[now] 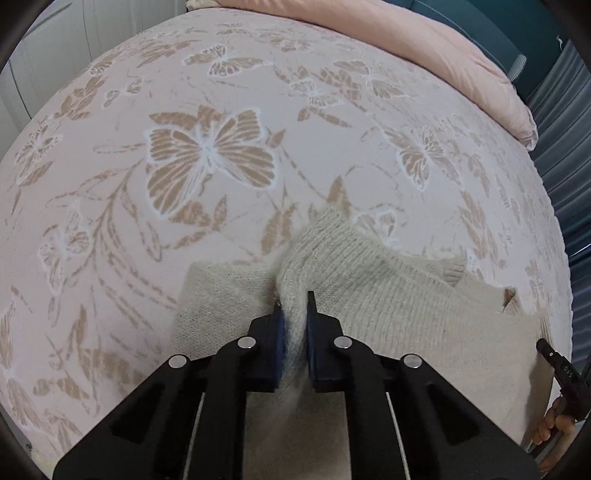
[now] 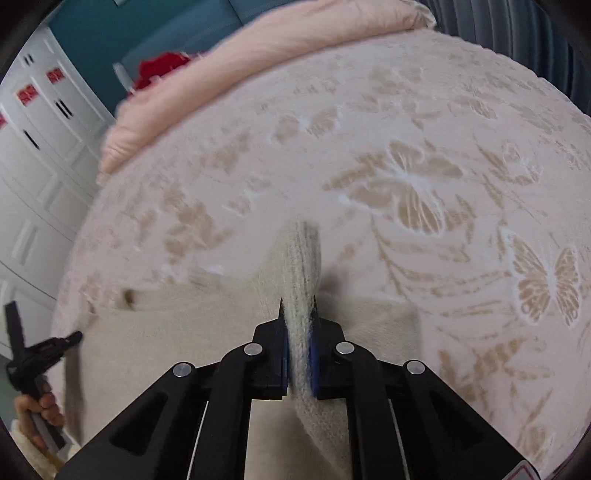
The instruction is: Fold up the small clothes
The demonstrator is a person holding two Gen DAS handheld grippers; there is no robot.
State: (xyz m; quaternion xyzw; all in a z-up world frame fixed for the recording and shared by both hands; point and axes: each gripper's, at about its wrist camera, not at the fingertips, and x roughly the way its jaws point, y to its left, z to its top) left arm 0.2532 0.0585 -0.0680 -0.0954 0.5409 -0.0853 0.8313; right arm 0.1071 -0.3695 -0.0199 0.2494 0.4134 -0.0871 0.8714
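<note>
A: What fills the view?

B: A bed (image 1: pixel 229 110), under a pale pink cover with tan butterflies. A pink quilt (image 1: pixel 461 62) is bunched along its far edge. In the right wrist view white cabinets (image 2: pixel 40 147) and a teal wall (image 2: pixel 110 33) stand beyond it.

A: And the garment?

B: A cream knitted sweater (image 1: pixel 413 306) lies on the cover at the near edge, mostly flat. Its ribbed neckline shows to the right in the left wrist view.

A: What are the claws doing?

B: The left gripper (image 1: pixel 294 317) has its blue-padded jaws clamped on a raised ridge of the sweater's knit; the fabric stands up between them. The right gripper (image 2: pixel 297 325) is likewise closed on a pinched fold of the sweater (image 2: pixel 173 332), which rises as a narrow strip ahead of its tips. That view is motion-blurred.

A: Can each see the other?

B: Partly. The left view's right edge shows a hand (image 1: pixel 554 428) on a black handle; the right view's left edge shows another hand (image 2: pixel 40 410) gripping one too.
</note>
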